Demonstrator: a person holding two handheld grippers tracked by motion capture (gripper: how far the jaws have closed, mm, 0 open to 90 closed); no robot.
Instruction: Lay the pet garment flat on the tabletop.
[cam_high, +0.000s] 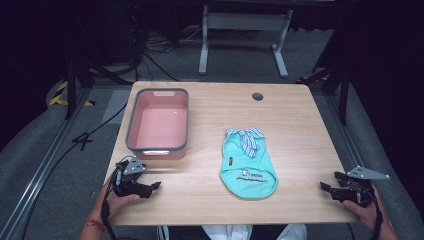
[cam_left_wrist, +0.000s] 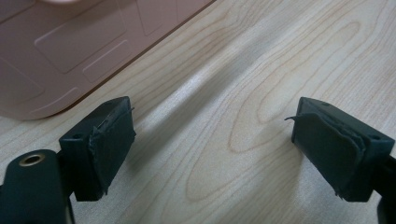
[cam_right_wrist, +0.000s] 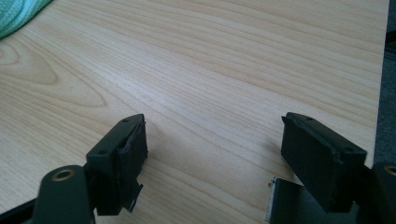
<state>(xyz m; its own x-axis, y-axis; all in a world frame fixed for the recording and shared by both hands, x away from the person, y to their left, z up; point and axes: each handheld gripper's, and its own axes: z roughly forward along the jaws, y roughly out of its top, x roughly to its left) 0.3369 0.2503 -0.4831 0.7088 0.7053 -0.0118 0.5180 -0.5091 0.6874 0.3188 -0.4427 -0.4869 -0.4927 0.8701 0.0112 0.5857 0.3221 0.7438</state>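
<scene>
Presently, item by item, clock directions read on the high view from the table's middle:

Small teal garment (cam_high: 248, 167) — a pet-size sleeveless shirt with a striped collar bow, laid flat and spread at about five o'clock on the wooden table (cam_high: 290, 125), collar toward twelve. Flat and central, it seems set out so either hand can take an edge; its teal corner also shows at the upper left of the right gripper view (cam_right_wrist: 16, 14).

Pink basin with grey rim (cam_high: 159, 122) — empty, at about ten o'clock, well apart from the garment; probably the receptacle meant for it. Its wall sits just ahead of the left claw (cam_left_wrist: 56, 51).

Left gripper (cam_high: 156, 185) — resting at seven o'clock near the table's front edge, jaws released and spread wide over bare wood, nothing between them (cam_left_wrist: 210, 140).

Right gripper (cam_high: 325, 186) — at four o'clock by the right front corner, jaws likewise released and empty (cam_right_wrist: 212, 154).

Judgement — both claws flank the garment symmetrically, a ready stance; the garment is untouched.
</scene>
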